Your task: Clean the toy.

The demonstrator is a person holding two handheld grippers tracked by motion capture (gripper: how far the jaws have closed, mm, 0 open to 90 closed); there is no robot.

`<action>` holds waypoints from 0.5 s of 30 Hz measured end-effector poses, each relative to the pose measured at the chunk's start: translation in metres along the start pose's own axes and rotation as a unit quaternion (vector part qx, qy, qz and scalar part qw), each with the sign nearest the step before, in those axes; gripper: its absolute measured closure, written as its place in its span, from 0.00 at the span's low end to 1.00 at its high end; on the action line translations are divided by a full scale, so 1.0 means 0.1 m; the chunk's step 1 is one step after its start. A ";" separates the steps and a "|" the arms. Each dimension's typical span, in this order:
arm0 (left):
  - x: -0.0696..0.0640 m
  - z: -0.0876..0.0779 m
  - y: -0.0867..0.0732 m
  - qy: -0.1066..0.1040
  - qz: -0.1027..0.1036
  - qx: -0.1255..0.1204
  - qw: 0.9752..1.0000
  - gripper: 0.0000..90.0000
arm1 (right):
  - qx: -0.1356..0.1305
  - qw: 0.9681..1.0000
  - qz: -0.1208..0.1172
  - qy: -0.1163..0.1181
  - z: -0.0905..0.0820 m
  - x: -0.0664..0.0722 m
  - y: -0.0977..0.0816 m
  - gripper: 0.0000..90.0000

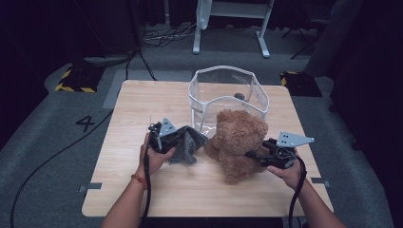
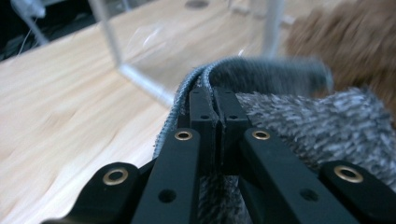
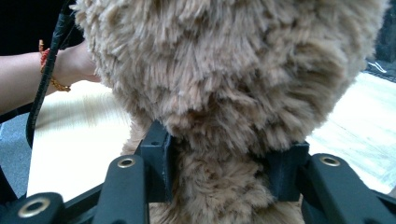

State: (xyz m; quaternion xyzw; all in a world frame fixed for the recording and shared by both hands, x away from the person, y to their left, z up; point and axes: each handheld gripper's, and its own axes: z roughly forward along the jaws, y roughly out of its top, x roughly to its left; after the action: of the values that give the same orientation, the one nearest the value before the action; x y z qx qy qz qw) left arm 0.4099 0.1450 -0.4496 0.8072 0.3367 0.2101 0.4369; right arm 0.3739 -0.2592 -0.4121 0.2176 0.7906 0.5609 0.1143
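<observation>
A brown teddy bear sits mid-table, just in front of a clear soft-sided container with white trim. My left gripper is shut on the edge of a grey knitted cloth lying left of the bear. In the left gripper view the jaws meet with the cloth pinched between them, the container's frame and the bear beyond. My right gripper comes in from the right. Its pads press into a narrow part of the bear's fur, seen between the jaws.
The wooden table has bare room at the left and front. A small dark thing lies inside the container. On the grey floor behind are cables, a white stand's legs and a painted 4.
</observation>
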 end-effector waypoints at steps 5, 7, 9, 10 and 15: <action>0.22 -0.27 -0.24 0.036 -0.021 0.020 0.999 0.97 | 0.000 1.000 0.000 0.000 0.00 -0.01 0.00 0.58; 0.32 -0.34 -0.32 0.054 -0.039 0.019 0.998 0.97 | 0.000 1.000 0.000 -0.001 0.01 0.00 0.00 0.58; 0.41 -0.34 -0.38 0.077 -0.057 0.024 0.995 0.97 | 0.000 1.000 0.000 -0.002 0.01 0.00 0.00 0.58; 0.45 -0.33 -0.40 0.092 -0.063 0.026 0.993 0.98 | 0.001 1.000 0.000 -0.003 0.01 0.00 0.00 0.58; 0.63 -0.20 -0.42 0.132 -0.096 0.046 0.986 0.98 | 0.001 1.000 -0.001 -0.002 0.00 0.00 0.00 0.58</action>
State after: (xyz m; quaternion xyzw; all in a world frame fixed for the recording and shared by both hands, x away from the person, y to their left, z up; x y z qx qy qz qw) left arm 0.4251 0.2183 -0.4715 0.7554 0.4766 0.2567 0.3692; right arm 0.3739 -0.2590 -0.4122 0.2180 0.7914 0.5591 0.1167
